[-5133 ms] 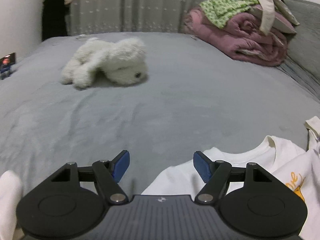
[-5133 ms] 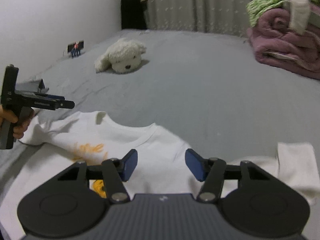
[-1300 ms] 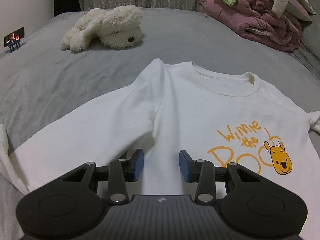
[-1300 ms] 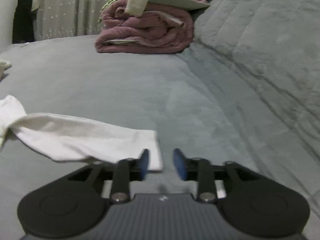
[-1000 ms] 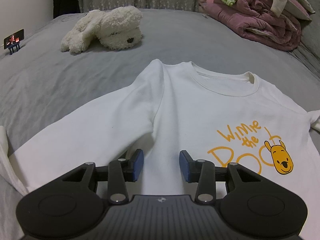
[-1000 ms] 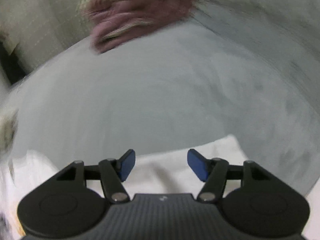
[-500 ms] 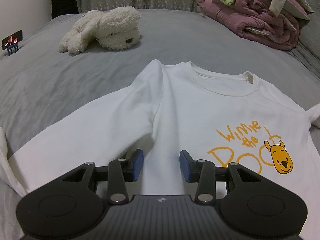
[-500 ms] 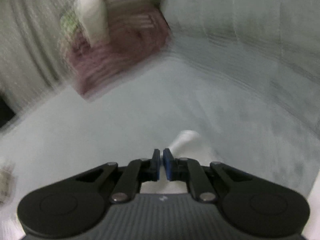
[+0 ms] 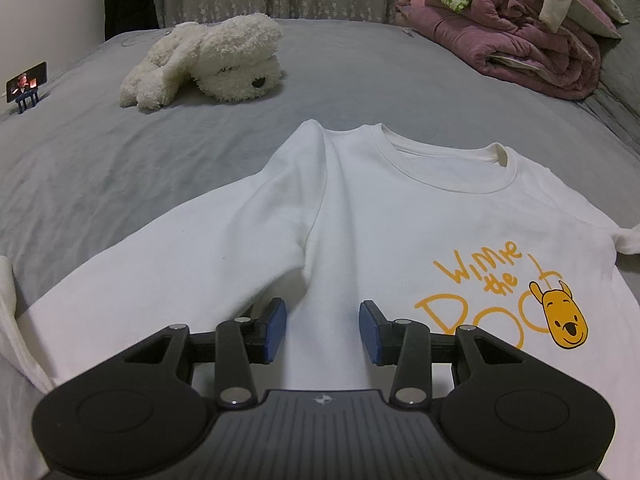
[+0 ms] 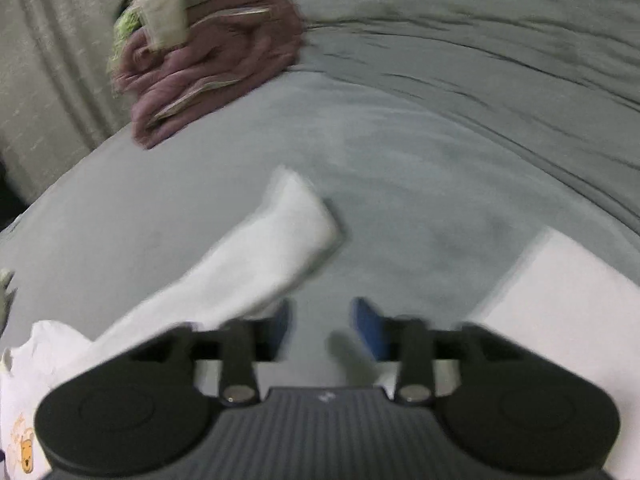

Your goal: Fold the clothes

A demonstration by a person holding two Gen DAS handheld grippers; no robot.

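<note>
Left wrist view: white sweatshirt [image 9: 384,216] spread face up on grey bed [image 9: 120,152], collar toward the far side, yellow bear print near one lower corner, one sleeve [image 9: 168,264] angled out toward the near left edge. Left tongs [image 9: 322,330] apart, empty, low over the chest cloth beside that armpit seam. Beyond, plush toy [image 9: 212,66] and pile of pink bedding [image 9: 516,40], both well apart from the garment.

Right wrist view, blurred: right tongs [image 10: 320,326] apart with nothing between, over bare bed just beside the other sleeve [image 10: 256,260], which runs out to a free cuff end. More white cloth at the right edge, probably hem or body; too smeared to say.

Handling, as a judgement: soft, light knit, limp everywhere, no stiffness to carry a crease; likely to sag and drag from any single pinch, and to cling a little to the fuzzy bed cover instead of sliding. Best holds: doubled edges where cloth is thicker — cuff, shoulder seam, collar rib, hem corner. Pinch shallow, single layer pair only, to avoid catching the bed cover underneath. For a sleeve, cuff in one pair and shoulder seam pinned by the other. Lying flat and unfolded as seen; no fold visible in the body.
</note>
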